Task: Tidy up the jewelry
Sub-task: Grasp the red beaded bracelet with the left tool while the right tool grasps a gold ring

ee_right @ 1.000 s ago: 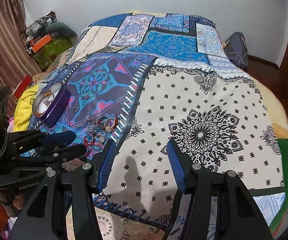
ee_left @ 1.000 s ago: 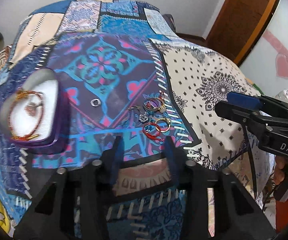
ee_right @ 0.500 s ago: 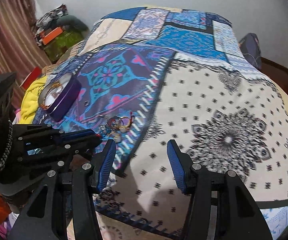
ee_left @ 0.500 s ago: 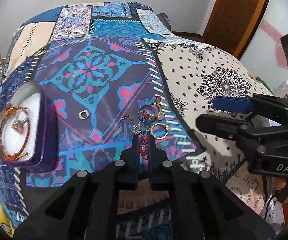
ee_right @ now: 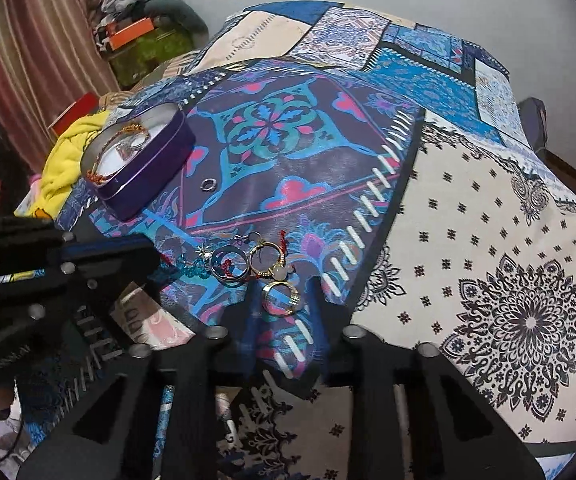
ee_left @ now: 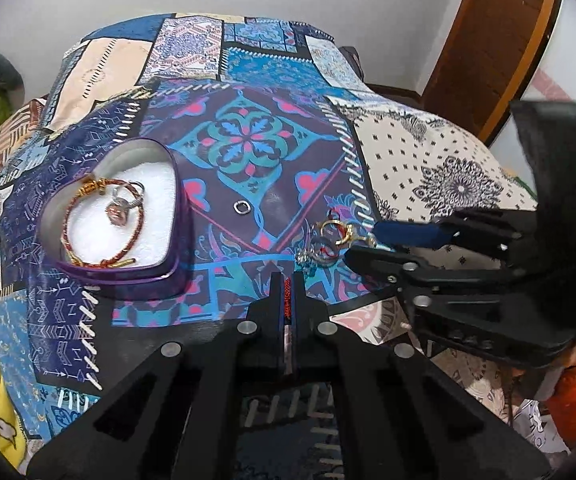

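A purple heart-shaped tin point(ee_left: 176, 236) point(ee_right: 156, 164) with white lining holds a red-and-gold bracelet point(ee_left: 76, 216) and a pendant. My left gripper point(ee_left: 287, 284) is shut on a red beaded bracelet point(ee_left: 287, 292), right of the tin. A pile of rings and bangles point(ee_left: 331, 240) point(ee_right: 248, 264) lies on the patterned bedspread. My right gripper point(ee_right: 282, 300) is open, its fingers on either side of a gold ring point(ee_right: 282, 299). A small silver ring point(ee_left: 242, 207) point(ee_right: 209, 185) lies alone between tin and pile.
The patchwork bedspread point(ee_right: 487, 240) covers the bed. Yellow cloth point(ee_right: 68, 152) lies at its left edge. Boxes and bags point(ee_right: 140, 36) stand by the curtain. A wooden door point(ee_left: 495, 32) is at the back right.
My left gripper closed on the red beaded bracelet and carried it left toward the tin. My right gripper moved left to the jewelry pile and now straddles the gold ring.
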The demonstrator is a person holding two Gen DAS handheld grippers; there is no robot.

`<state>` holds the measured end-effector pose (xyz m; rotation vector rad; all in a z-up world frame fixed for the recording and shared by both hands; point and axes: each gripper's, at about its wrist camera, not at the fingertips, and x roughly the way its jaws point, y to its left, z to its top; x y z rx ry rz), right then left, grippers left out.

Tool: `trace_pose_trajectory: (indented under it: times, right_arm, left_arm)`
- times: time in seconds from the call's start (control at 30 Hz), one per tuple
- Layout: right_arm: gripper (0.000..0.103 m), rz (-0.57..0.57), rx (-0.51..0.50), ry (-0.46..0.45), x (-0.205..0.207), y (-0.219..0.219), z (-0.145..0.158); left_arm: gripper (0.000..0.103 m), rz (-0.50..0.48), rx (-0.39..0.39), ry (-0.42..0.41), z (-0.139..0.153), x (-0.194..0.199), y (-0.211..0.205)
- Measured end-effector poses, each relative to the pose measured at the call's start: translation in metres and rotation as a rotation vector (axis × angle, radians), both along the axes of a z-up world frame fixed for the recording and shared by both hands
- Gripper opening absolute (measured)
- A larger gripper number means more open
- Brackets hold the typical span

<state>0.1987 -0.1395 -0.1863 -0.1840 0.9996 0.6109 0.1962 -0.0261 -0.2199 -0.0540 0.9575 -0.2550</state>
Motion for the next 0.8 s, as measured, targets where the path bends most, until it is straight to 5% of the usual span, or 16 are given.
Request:
trace_pose_trajectory:
  times: [0.8]
  right_arm:
    - [0.018, -0.063, 0.102, -0.13, -0.024, -0.011, 0.074]
  left_arm:
    - [0.001, 0.024, -0.033, -0.229, 0.098, -0.036, 0.006]
